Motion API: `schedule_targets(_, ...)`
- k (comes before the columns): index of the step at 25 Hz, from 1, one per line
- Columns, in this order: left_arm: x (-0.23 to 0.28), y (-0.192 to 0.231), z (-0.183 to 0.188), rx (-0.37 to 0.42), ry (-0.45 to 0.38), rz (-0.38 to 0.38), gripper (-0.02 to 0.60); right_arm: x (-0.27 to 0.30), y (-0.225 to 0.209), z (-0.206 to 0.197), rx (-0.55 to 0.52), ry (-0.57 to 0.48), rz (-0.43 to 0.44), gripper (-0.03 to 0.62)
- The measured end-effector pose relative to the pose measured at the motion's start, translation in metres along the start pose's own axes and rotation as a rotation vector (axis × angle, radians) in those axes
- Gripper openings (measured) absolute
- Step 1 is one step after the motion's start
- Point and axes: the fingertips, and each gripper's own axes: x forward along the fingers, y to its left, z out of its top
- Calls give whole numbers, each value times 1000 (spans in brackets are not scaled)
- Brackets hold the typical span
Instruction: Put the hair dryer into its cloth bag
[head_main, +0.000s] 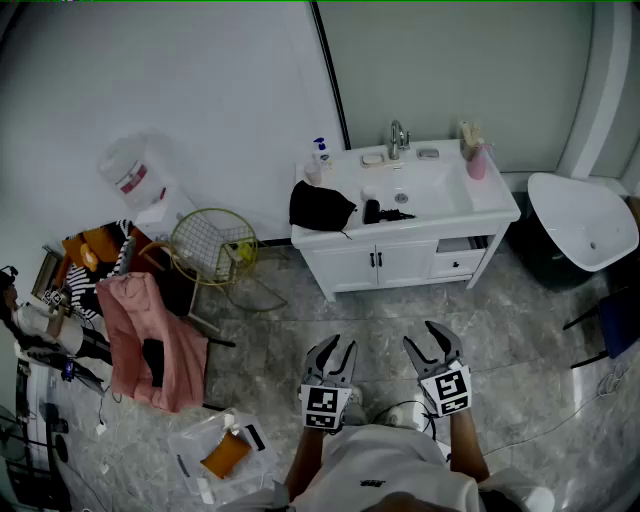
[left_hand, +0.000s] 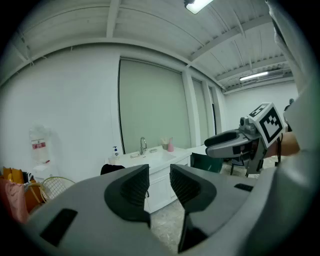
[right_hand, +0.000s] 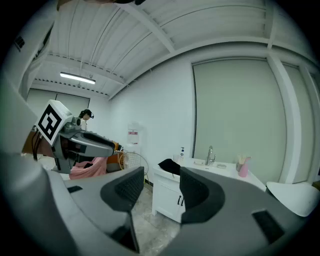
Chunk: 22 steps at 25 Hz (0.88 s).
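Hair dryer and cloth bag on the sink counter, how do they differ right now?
The cloth bag is the larger, a soft crumpled heap; the hair dryer is a small compact shape. The cloth bag lies at the left end of the counter, reaching its front edge; the hair dryer sits further in, just left of the basin. Both are black and rest on the white counter, slightly apart from each other.
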Motion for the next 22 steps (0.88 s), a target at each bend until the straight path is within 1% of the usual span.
schedule_targets(2, 5, -8, 6, 6, -9, -5, 146, -4, -8, -7, -6, 4, -10, 238)
schedule_targets(5, 13, -17, 13, 17, -24, -10, 143, -9, -15, -3, 7, -5, -13, 238)
schedule_targets(8, 23, -20, 16, 31, -33, -13, 141, -7, -20, -4, 24, -9, -17, 239)
schedule_targets(11, 28, -20, 15, 28, -37, -13, 141, 1, -21, -11, 11, 12, -7, 239)
schedule_targets(16, 36, -5, 9, 4, -29, -7, 140, 23, -23, -12, -13, 35, 9, 239)
schedule_targets(22, 66, 20, 5, -3, -20, -13, 138, 58, -33, -2, -13, 39, 3, 239)
